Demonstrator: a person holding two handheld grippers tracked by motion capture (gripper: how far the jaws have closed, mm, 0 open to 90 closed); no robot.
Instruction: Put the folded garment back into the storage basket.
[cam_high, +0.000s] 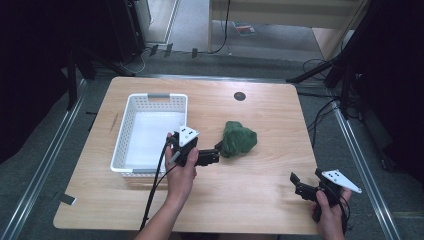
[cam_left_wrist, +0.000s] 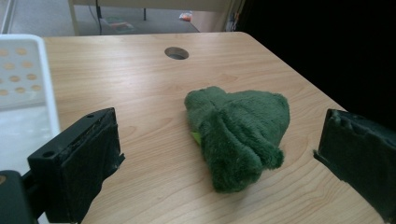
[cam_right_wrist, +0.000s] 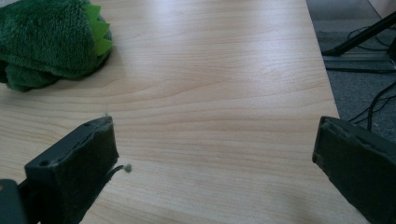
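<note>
A green plush toy (cam_high: 238, 139) lies on the wooden table right of centre, with a bit of yellow-green trim showing. In the left gripper view the plush toy (cam_left_wrist: 238, 133) sits just ahead, between the two wide-spread jaws. My left gripper (cam_high: 218, 152) is open, close to the toy's left side, apart from it. My right gripper (cam_high: 301, 184) is open near the table's front right corner, over bare wood. The right gripper view has the toy (cam_right_wrist: 49, 42) at its top left, far from the jaws.
A white perforated basket (cam_high: 120, 145) stands on the left half of the table, with nothing inside that I can see. A round cable hole (cam_high: 239, 96) is at the back. The table's right edge (cam_right_wrist: 322, 60) drops to a floor with cables and stand legs.
</note>
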